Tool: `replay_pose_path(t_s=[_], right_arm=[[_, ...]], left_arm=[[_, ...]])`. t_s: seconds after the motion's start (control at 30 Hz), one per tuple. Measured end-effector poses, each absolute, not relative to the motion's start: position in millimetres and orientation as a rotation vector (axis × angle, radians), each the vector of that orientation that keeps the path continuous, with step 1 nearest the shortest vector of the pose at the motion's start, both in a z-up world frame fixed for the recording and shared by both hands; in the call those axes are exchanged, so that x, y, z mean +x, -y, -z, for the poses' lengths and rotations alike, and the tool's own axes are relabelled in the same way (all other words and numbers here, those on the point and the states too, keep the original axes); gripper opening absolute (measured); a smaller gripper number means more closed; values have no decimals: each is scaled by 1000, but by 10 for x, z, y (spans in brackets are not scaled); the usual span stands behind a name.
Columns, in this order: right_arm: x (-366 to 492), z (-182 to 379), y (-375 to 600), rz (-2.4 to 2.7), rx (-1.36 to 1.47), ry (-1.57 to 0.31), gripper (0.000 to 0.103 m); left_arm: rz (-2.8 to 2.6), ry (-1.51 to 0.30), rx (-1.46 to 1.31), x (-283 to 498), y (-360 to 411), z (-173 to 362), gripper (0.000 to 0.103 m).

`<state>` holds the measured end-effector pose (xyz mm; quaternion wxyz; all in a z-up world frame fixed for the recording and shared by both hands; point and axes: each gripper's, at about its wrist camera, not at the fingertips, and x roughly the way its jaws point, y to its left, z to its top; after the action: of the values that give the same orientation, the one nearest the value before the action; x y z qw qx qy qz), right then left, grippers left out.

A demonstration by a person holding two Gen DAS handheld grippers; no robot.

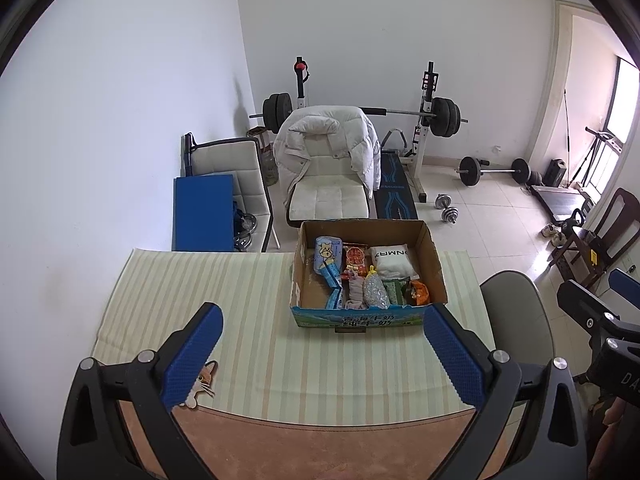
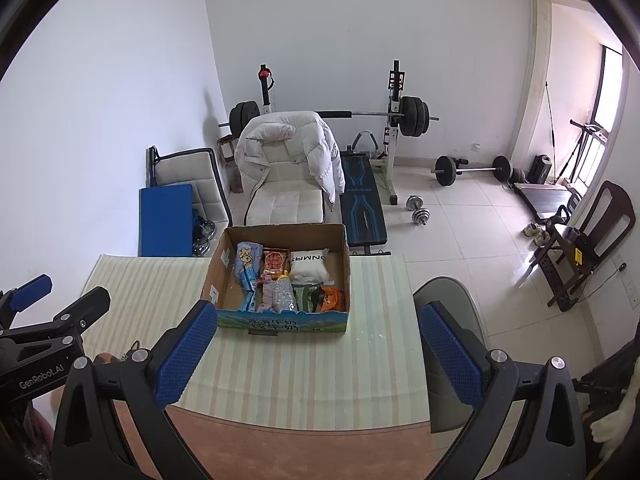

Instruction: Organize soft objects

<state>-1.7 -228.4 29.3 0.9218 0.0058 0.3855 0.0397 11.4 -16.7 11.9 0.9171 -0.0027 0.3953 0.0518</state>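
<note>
The left tool [image 1: 322, 354] was held wide open and empty above the striped cream tabletop [image 1: 256, 320], low in the frame; the right tool [image 2: 316, 354] was likewise spread wide with nothing gripped. An open brown cardboard box with a blue printed front [image 1: 430, 258] was seen at mid-frame on the tabletop, beyond both tools. Packed inside were a white lettered pillow [image 1: 390, 262], a light blue cartoon packet [image 1: 326, 258], a red snack packet [image 1: 355, 258] and an orange packet [image 1: 420, 292]. Behind the box, a white padded chair draped with a white puffer jacket [image 1: 328, 136] was placed, flanked by a barbell rack [image 1: 426, 116].
</note>
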Motion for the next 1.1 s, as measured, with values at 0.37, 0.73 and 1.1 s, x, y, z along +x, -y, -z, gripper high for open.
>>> replay_pose_path(t_s=[0.37,0.73,1.1], right_arm=[[-6,-295,2300,-76,8,-796,103],[-23,-290,2313,-69,6,-798,103],[-23,-298,2296,-75,-1,-792,103]], left_arm=[[-97,-819,-4,111,167,-121,103],[-89,-823,-5,114,162,-116,103],[-90,-821,-5,124,156,-114,103]])
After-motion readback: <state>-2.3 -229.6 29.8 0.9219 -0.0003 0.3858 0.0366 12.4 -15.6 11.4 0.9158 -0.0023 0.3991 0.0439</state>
